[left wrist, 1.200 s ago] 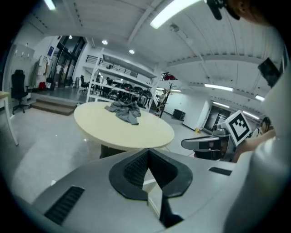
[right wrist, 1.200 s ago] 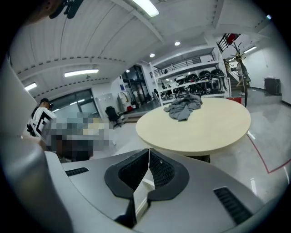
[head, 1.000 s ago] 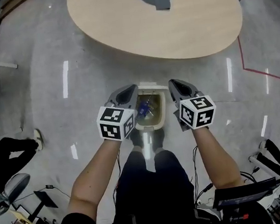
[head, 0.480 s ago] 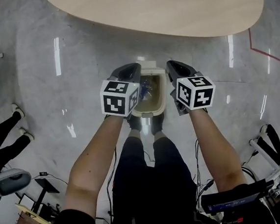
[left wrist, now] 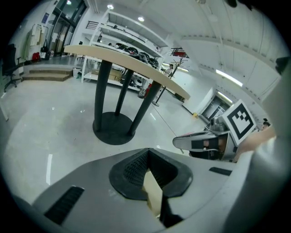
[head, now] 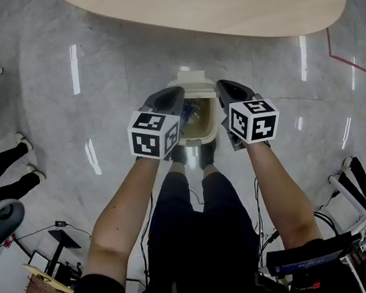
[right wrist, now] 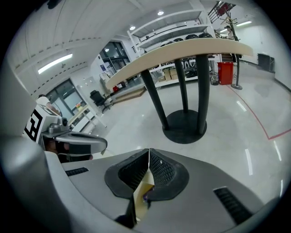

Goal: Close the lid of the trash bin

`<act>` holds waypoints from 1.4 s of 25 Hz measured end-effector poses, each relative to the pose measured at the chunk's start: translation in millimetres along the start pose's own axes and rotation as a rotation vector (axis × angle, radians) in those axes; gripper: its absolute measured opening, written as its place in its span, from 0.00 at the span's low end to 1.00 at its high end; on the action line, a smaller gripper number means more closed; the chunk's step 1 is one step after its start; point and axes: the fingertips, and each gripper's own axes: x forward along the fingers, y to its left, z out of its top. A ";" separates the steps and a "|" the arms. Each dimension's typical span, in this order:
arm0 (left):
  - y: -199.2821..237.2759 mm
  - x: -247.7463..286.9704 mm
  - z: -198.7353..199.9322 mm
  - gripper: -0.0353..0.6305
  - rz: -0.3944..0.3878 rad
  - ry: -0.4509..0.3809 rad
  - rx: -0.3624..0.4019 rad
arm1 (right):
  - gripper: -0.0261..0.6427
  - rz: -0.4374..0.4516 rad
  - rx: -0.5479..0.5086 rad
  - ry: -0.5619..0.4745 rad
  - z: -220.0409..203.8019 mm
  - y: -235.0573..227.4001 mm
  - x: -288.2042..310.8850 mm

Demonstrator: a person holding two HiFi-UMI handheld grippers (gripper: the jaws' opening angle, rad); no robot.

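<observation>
A beige trash bin (head: 215, 130) stands open on the floor by my feet, with bluish rubbish inside. Its lid (head: 193, 81) stands raised at the far end. My left gripper (head: 175, 94) hovers over the bin's left side and my right gripper (head: 224, 84) over its right side, both above the rim. In the left gripper view the left gripper (left wrist: 148, 153) has its jaws meeting at the tips, with only beige bin showing through the slit below. The right gripper (right wrist: 148, 153) looks the same in its own view. Neither holds anything.
A large oval wooden table (head: 221, 4) lies just beyond the bin, on dark legs (right wrist: 186, 104) with a round base. Another person's legs (head: 5, 172) are at the left. Cables and stands (head: 57, 242) lie behind me, and red floor tape (head: 355, 61) at the right.
Both grippers have moved a little forward along the bin's sides, and the raised lid now shows between their tips. The jaws stay as they were.
</observation>
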 end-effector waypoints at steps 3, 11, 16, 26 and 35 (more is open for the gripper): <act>-9.2 -6.5 -29.3 0.05 -0.010 0.041 -0.023 | 0.06 0.004 0.021 0.037 -32.3 3.9 -7.3; -23.9 0.9 -140.9 0.05 -0.031 0.235 -0.039 | 0.06 0.020 0.043 0.198 -144.8 8.3 -9.0; -7.8 35.0 -202.4 0.05 -0.030 0.313 0.007 | 0.06 0.034 0.006 0.264 -200.8 -2.9 20.9; 9.8 72.9 -259.2 0.05 -0.003 0.400 0.005 | 0.06 0.045 -0.032 0.356 -264.8 -15.0 52.8; 9.8 78.6 -263.3 0.05 -0.015 0.418 0.005 | 0.06 0.061 -0.067 0.407 -272.0 -15.3 59.3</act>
